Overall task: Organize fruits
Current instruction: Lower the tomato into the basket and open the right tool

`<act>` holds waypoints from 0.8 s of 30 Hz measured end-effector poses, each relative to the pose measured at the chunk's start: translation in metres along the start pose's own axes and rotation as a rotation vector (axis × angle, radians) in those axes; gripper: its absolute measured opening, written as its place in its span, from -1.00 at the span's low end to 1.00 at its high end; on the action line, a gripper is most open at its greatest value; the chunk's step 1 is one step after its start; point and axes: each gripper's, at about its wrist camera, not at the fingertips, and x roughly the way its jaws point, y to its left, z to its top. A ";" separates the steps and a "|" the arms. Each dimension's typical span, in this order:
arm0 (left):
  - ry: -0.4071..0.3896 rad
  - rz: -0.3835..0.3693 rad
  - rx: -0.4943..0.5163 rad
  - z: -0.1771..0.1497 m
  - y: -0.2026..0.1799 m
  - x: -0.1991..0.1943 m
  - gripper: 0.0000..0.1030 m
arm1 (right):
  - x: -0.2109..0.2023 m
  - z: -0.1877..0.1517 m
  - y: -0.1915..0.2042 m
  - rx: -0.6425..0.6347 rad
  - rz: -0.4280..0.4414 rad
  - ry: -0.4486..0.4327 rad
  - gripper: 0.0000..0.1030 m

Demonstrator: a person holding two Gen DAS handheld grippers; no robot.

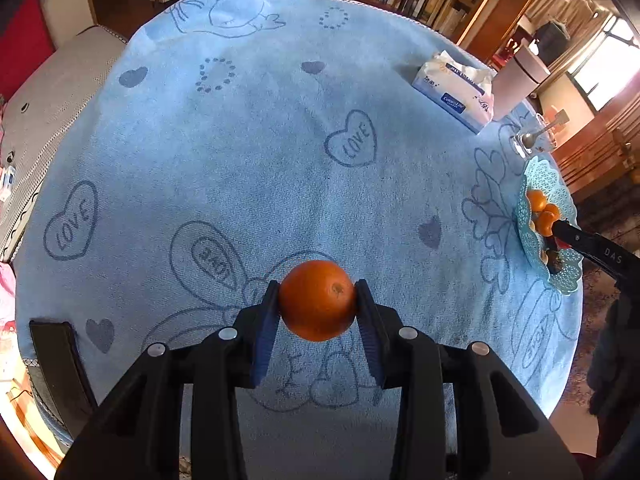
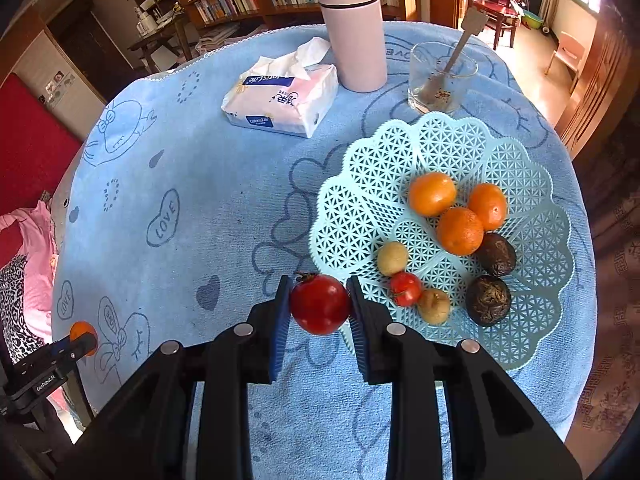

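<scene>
1. Seven fruits are already gathered in the basket (image 2: 520, 168) at the surface's right edge: three oranges (image 2: 459, 230), a small tomato, two pale round fruits, two dark wrinkled ones.
2. A tomato (image 2: 320, 304) is pinched in the right gripper (image 2: 319, 306) jaws, clear of the blue cloth (image 2: 224, 184), just beside the basket rim.
3. An orange (image 1: 317, 300) is pinched by the left gripper (image 1: 317, 302), well apart from the basket, near the left edge.
4. Left to do, as judged: both drops; no other loose fruit seen.

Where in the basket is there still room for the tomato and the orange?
The basket has bare lattice along its far scalloped side, toward the glass, and along its right rim. The middle and near side are crowded: three oranges, two dark fruits, a small tomato and two pale fruits.
</scene>
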 end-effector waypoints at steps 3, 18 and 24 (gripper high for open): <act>-0.003 -0.008 0.014 -0.001 -0.015 -0.001 -0.27 | -0.012 -0.003 -0.024 0.029 -0.022 -0.013 -0.45; -0.034 -0.005 0.066 -0.009 -0.067 -0.014 -0.27 | -0.031 -0.012 -0.077 0.074 -0.026 -0.027 -0.45; -0.047 -0.006 0.078 -0.010 -0.081 -0.018 -0.27 | -0.039 -0.013 -0.082 0.090 -0.029 -0.049 0.11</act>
